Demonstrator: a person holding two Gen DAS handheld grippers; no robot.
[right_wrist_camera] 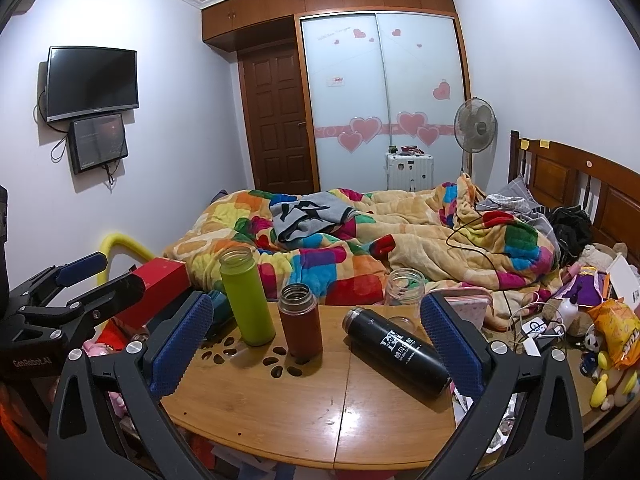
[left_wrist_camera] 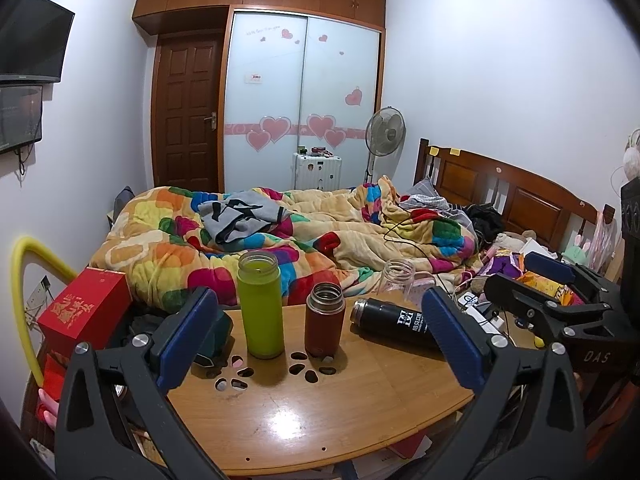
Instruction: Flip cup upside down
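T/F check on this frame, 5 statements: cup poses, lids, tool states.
1. The green cup stands upright on the table. True.
2. The black cup stands upright. False: it lies on its side on the table.
3. The left tool is shut on the red cup. False: its jaws are wide apart and hold nothing.
4. The right tool is open and empty. True.
5. The green cup has a lid on. False: its mouth is open, as is the red cup's.
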